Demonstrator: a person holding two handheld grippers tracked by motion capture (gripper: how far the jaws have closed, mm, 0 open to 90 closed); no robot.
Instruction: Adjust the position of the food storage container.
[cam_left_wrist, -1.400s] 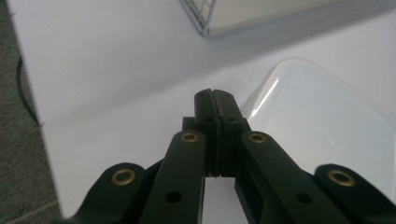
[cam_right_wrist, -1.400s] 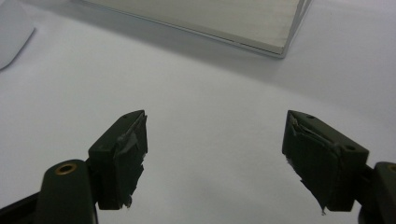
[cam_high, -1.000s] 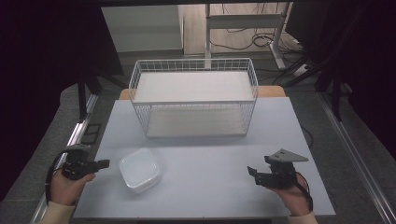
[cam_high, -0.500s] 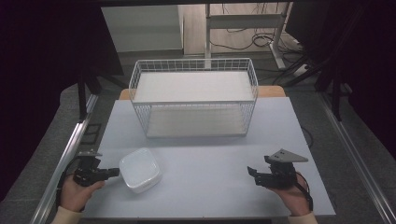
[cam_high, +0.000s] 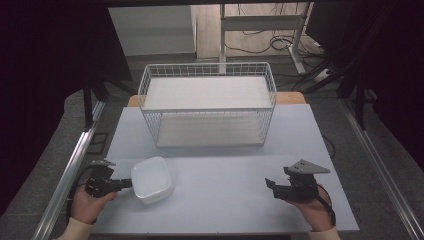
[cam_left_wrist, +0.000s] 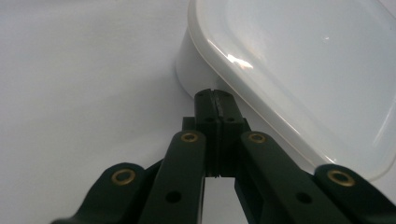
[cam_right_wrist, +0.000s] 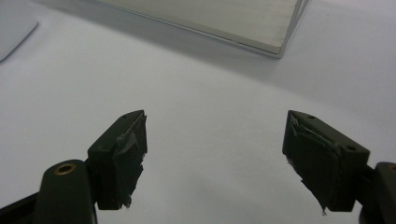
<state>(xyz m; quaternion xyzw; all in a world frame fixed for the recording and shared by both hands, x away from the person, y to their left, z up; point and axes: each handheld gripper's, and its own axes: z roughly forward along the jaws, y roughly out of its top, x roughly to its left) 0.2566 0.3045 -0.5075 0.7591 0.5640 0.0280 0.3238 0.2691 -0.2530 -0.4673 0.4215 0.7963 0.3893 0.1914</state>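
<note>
Tub (cam_high: 152, 179), white and lidded, is sitting at the table's (cam_high: 225, 200) front left, before the empty wire basket (cam_high: 207, 110). In the high view the left gripper (cam_high: 122, 184) is touching its side; the right gripper (cam_high: 270, 185) is waiting well apart.

In the left gripper view the jaws are pressing together beside the tub wall (contents hidden); better to push low and slowly.

In the right gripper view the jaws are standing wide apart, holding nothing.

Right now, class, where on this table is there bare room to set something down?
Free: the pale tabletop between the white plastic container and the right tongs, up to the white wire basket. Crowded: the left edge, where the shut left tongs meet the container.
</note>
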